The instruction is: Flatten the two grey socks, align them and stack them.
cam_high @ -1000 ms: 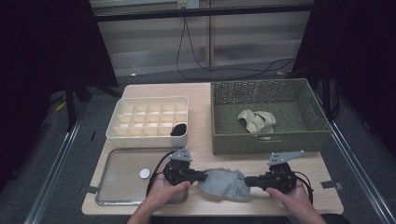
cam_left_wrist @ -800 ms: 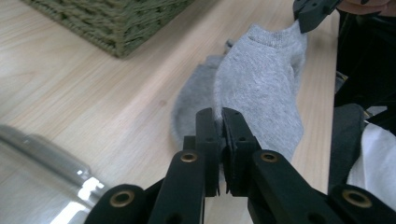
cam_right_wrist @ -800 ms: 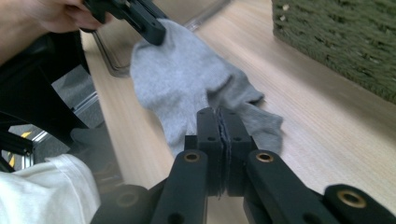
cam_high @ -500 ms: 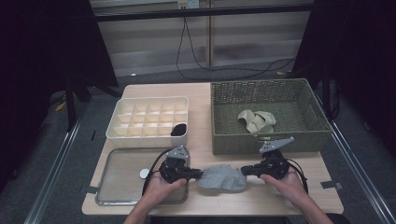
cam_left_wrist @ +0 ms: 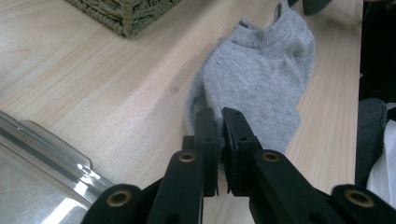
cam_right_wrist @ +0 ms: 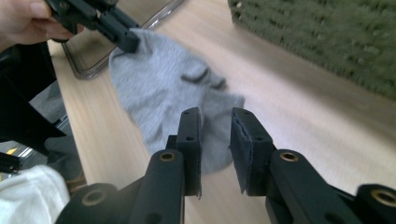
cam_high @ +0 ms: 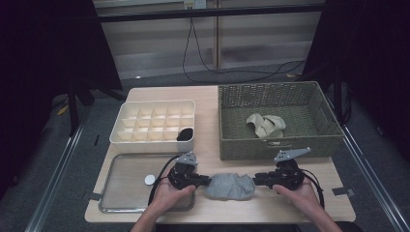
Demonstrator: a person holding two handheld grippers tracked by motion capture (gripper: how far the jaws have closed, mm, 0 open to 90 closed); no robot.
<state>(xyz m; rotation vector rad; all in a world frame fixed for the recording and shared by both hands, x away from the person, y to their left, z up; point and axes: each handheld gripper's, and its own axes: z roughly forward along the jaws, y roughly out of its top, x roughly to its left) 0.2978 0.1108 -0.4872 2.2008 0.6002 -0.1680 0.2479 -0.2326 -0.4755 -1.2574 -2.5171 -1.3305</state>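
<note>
Grey sock (cam_high: 229, 186) flat on pale wood table (cam_high: 208, 106), bunched, at 6 o'clock of table top, between both hands. Left gripper (cam_high: 205, 181) at sock's 9 o'clock end; jaws nearly together, pinching a fold of the knit edge, as seen in left gripper view (cam_left_wrist: 219, 122). Grip likely kept to anchor that end while the other is let go. Right gripper (cam_high: 256, 179) at sock's 3 o'clock end; jaws have just been opening, now parted a little, sock cloth under and between them but pads not pressing in right gripper view (cam_right_wrist: 215, 122). Reads as a release after a fold or a tuck of the ankle cuff, though fold itself hard to judge.

Woven green basket (cam_high: 323, 112) at 1 o'clock, with beige socks (cam_high: 266, 124) loose inside: probable supply. White divided organiser (cam_high: 154, 108) at 11 o'clock, one dark rolled item (cam_high: 184, 134) in a near cell: probable destination for folded pieces. Clear tray (cam_high: 116, 166) at 8 o'clock, just beside left hand (cam_high: 170, 195), small white round thing (cam_high: 150, 179) on it, use unclear. Right hand (cam_high: 300, 193) low at table edge.

Sock laid centre-front, presumably for equal reach from both sides.
</note>
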